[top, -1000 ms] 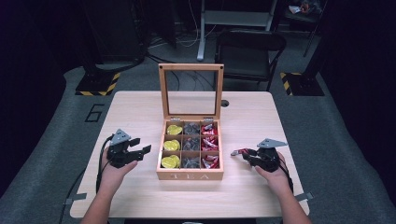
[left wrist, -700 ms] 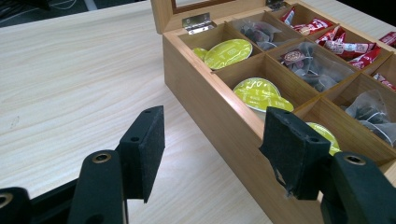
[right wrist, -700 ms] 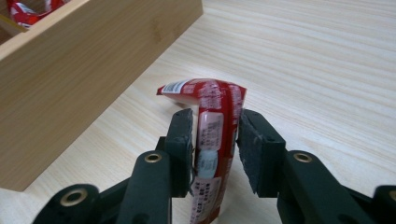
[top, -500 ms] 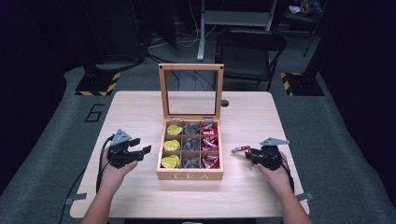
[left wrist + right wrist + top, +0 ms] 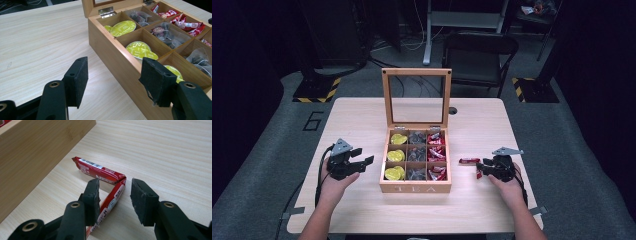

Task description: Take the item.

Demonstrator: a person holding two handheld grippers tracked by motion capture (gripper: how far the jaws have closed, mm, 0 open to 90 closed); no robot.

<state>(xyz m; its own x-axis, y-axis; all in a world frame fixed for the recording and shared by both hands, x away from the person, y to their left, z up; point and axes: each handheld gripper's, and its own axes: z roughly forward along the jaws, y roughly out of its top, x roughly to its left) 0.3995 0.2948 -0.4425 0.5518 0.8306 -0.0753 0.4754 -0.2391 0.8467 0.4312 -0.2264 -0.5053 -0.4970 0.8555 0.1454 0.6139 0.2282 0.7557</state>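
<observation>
Your right gripper (image 5: 113,195) sits low over the table (image 5: 492,125), just right of the wooden tea box (image 5: 415,188). Its jaws have just been opening and now stand apart, with a red sachet (image 5: 112,198) lying flat between them; the left pad is close against the wrapper's edge, the right pad clear of it, so nothing is clamped. A second red sachet (image 5: 97,170) lies just beyond, its end meeting the first one's far end so the two form a V on the wood. In the high view both red sachets rest on the table between the box's right wall and your right gripper (image 5: 484,167).

Your left gripper (image 5: 113,80) hovers on the other side of the box, near its left wall, jaws wide apart with nothing between them; in the high view it sits beside the box's front left corner (image 5: 362,160), not touching it.

The box has nine compartments. The left column holds yellow-green capsules (image 5: 140,48), the middle column dark tea bags in clear wrappers (image 5: 166,35), and the right column more red sachets (image 5: 191,25).

At the far side, the glass-paned lid (image 5: 416,95) stands upright on its hinges. Beyond the table stands a dark chair (image 5: 479,55).
</observation>
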